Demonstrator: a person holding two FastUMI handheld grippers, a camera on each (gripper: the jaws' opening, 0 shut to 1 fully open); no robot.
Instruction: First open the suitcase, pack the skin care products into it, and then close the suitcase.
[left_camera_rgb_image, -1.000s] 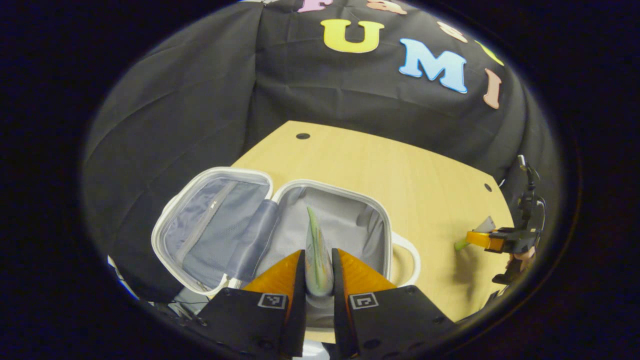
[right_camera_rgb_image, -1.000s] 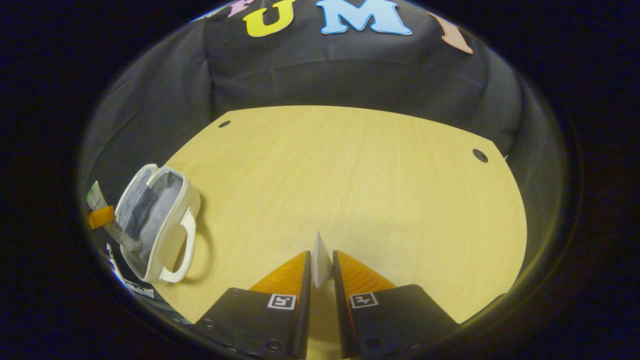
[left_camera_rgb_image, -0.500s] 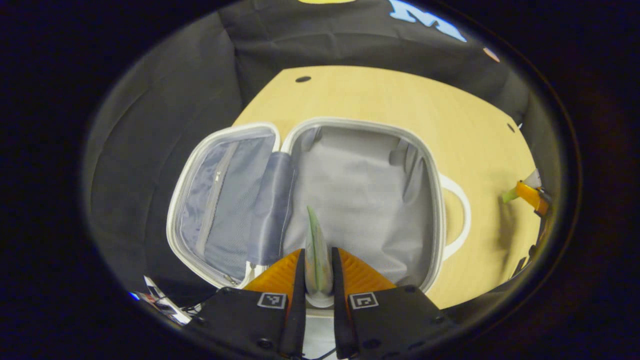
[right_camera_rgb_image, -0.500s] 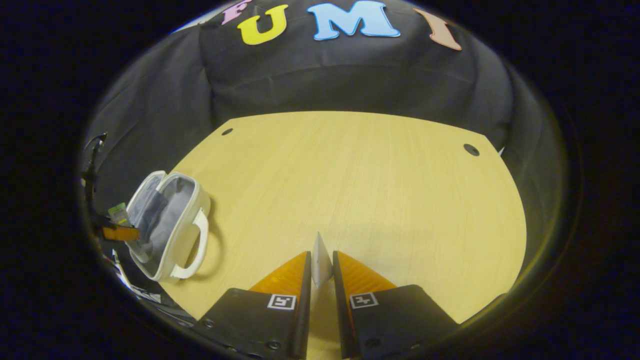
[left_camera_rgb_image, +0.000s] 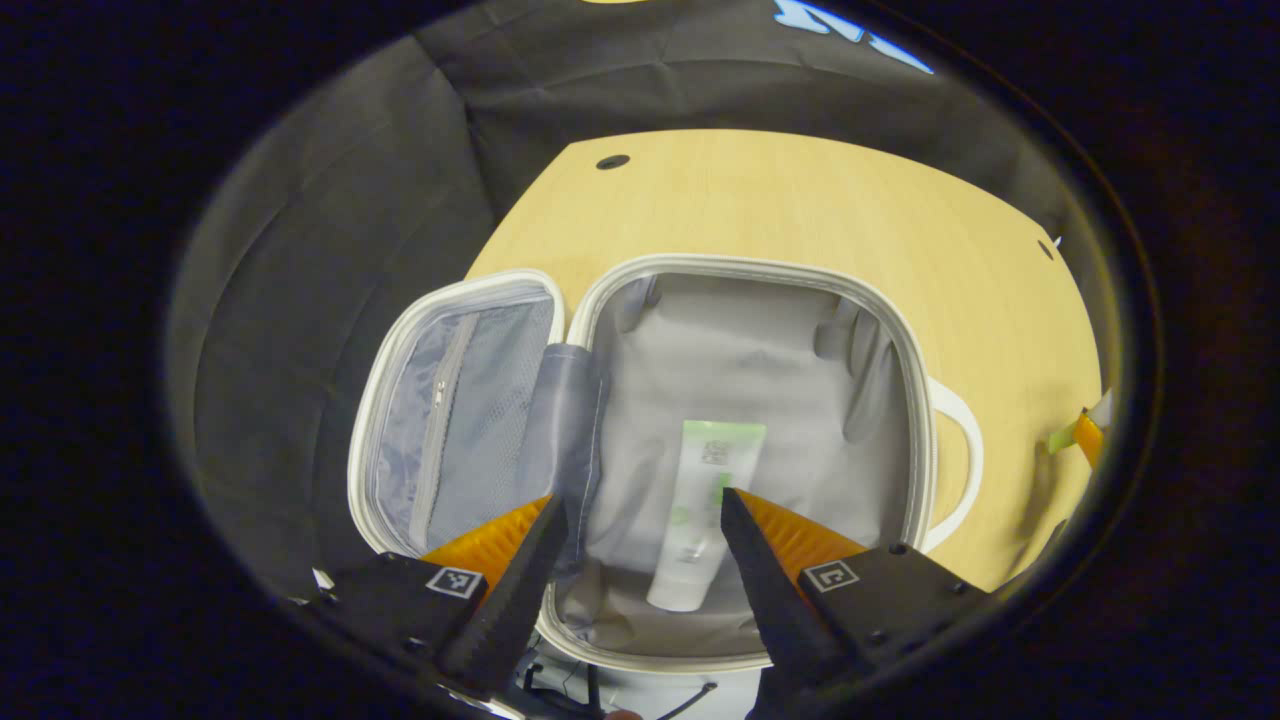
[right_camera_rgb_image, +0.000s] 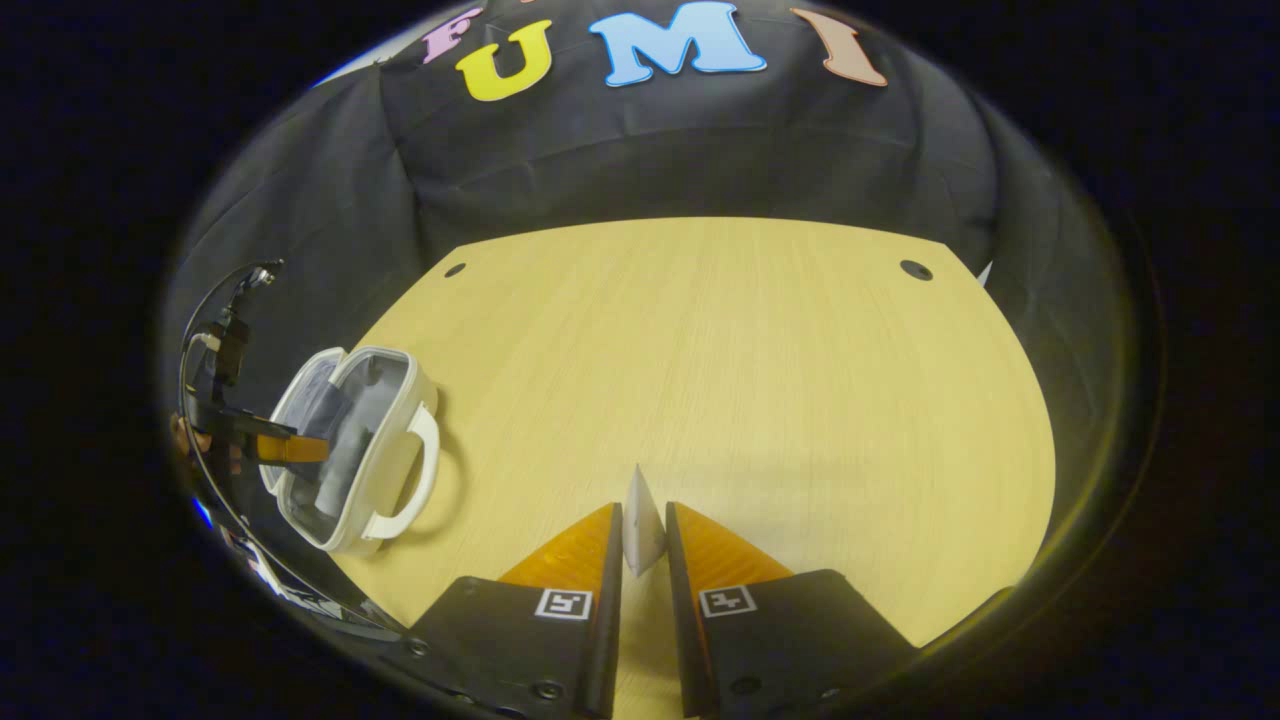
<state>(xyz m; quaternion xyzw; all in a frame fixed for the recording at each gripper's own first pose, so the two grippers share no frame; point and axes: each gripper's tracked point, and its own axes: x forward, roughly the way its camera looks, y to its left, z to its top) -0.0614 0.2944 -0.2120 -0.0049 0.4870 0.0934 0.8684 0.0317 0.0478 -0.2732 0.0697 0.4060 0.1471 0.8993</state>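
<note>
Each hand-held gripper is built with black blocks at the finger bases. A square black-and-white marker is carried on each block, and screws are seen along the lower edges. Ribbing is visible on the wedge-shaped fingers (left_camera_rgb_image: 790, 530).

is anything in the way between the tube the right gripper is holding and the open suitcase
Nothing visible. The right gripper is shut on a thin white tube, and bare light wooden tabletop lies between it and the open white suitcase. The left gripper hovers open at the suitcase's far side.
</note>
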